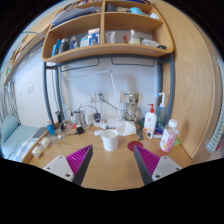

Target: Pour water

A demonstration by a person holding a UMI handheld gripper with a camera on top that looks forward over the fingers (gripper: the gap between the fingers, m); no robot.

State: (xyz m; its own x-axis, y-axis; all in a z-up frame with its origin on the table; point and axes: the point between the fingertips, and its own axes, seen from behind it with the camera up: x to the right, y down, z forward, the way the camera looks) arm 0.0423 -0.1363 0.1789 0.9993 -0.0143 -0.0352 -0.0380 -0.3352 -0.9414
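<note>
1. Far left of the frame: small clutter sits along the worktop (100, 170) edge near the wall, too small to name; a dark cable (83, 113) snakes down the wall above it.
2. Lower left: the tool's left finger (70, 163) with its magenta pad pokes up over the wood.
3. Centre: a white cup (109, 139) stands upright on the worktop, just ahead of the tool (109, 164) and in line with the gap between its fingers, nearer the left one. Not touched by either.
4. The tool is spread wide and pinches nothing; bare wood shows between the pads.
5. Behind the cup, a white container (127, 127) sits near the wall.
6. Lower right: the right finger (149, 162), magenta pad facing in.
7. Right of centre: a pump bottle (151, 121) with a red label stands beyond the right finger, and another bottle (169, 136) stands beside it.
8. Top of frame: a wooden shelf (105, 52) spans above, loaded with bottles and boxes.
</note>
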